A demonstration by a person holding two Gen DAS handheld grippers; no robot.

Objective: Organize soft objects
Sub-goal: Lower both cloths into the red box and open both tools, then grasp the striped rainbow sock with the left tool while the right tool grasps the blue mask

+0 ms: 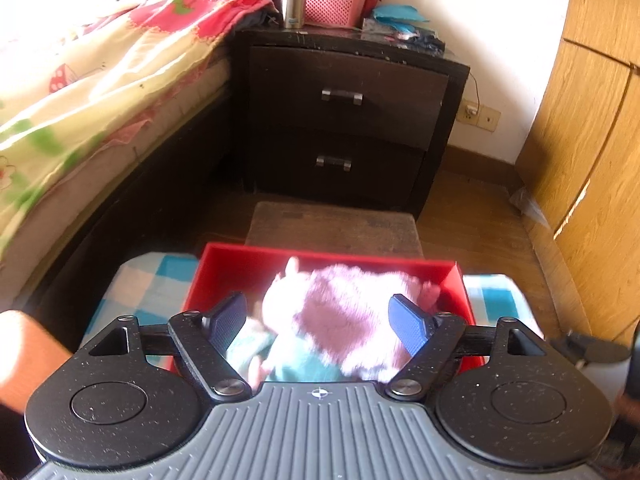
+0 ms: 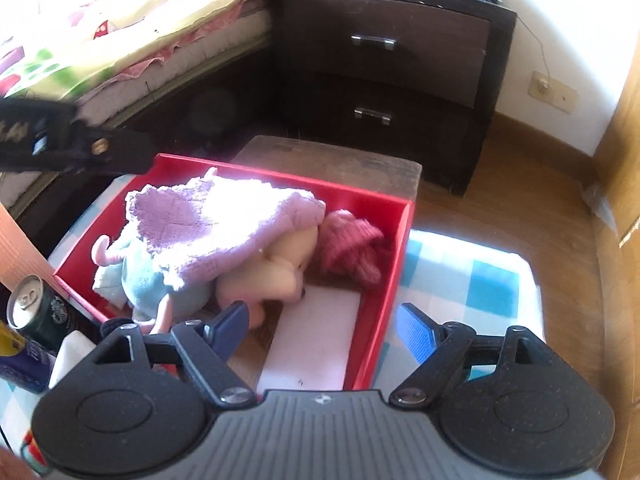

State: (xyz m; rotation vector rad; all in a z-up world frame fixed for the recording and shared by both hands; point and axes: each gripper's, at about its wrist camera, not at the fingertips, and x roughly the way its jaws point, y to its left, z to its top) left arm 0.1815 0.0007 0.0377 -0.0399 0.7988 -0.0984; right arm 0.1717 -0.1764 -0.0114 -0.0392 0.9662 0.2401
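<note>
The left gripper (image 1: 320,322) hangs with its jaws spread wide and empty above the red box (image 2: 390,264), and the right gripper (image 2: 326,330) is likewise spread and empty. Inside the box, a lilac knitted cloth (image 2: 224,222) drapes over a plush toy (image 2: 256,270), with a pink knitted hat (image 2: 352,248) at the toy's 3 o'clock.

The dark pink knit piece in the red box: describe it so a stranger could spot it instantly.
Find the red box on the blue-checked cloth in front of the dark nightstand. In the right wrist view, look in its far right corner, beside the plush doll under the lilac towel. The knit piece is ribbed and dark pink.
</note>
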